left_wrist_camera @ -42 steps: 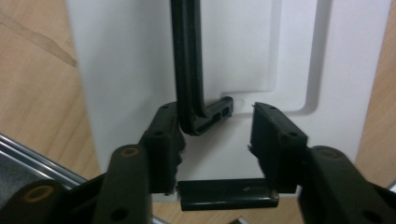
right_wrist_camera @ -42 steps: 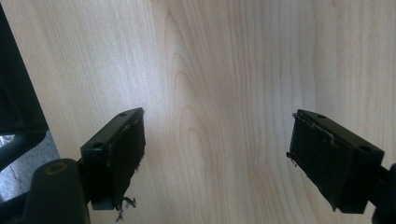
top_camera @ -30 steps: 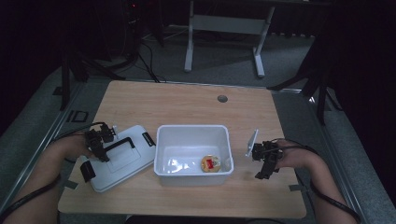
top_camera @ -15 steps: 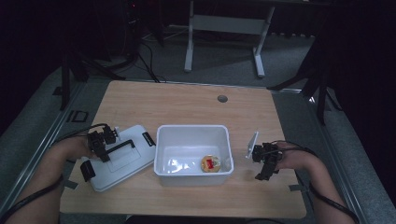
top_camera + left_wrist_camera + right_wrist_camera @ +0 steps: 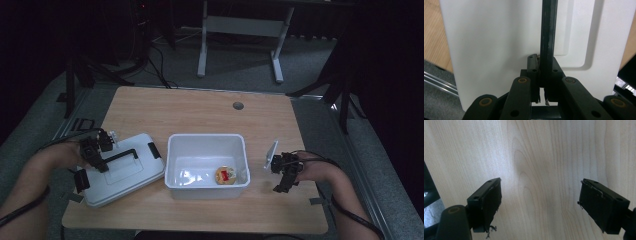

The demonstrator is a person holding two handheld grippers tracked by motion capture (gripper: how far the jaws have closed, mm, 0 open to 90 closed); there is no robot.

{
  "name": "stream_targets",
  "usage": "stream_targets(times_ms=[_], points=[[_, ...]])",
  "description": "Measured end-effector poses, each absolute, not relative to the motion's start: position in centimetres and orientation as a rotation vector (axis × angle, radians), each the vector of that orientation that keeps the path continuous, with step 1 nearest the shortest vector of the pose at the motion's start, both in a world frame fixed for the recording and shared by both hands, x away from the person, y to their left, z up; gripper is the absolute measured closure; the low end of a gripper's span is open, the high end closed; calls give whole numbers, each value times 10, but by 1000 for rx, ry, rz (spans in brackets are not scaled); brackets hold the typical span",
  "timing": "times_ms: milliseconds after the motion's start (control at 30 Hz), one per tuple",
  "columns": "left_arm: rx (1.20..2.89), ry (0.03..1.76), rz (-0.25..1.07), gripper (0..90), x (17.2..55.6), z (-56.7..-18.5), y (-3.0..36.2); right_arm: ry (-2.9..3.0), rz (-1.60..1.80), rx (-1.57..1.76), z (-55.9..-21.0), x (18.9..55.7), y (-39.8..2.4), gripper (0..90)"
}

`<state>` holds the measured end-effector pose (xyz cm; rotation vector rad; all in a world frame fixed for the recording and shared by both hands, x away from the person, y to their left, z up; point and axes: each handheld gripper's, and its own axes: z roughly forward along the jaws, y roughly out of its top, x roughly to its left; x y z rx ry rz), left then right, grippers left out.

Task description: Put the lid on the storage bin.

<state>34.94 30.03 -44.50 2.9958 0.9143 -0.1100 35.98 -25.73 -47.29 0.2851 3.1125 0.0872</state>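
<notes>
left gripper (image 5: 543, 82): my jaws clamped on lid handle (image 5: 548, 37)
right gripper (image 5: 540, 206): jaws apart, idle
left: lid (image 5: 125, 172) onto bin (image 5: 207, 187)

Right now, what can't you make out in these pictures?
- The small round item in the white bin, high view: too small and dim to identify.
- The lid, left gripper view: cut off at the top edge; the left gripper, shut on its black handle, hides its near end.
- The underside of the lid: hidden.

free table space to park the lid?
Widest bare patch: the far strip of the table behind the white bin. Narrower one along the near edge. Crowded: the lid beside the bin, the right gripper on the other side.
</notes>
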Motion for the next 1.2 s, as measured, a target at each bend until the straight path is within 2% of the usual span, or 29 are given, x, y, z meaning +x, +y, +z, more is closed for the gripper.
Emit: stream_targets(times_ms=[600, 1200], points=[[2981, 799, -6, 834, 324, -372, 306, 3120, 95, 288, -473, 362, -258, 173], [3031, 707, 102, 834, 326, -322, 267, 3118, 89, 279, -472, 361, -257, 174]])
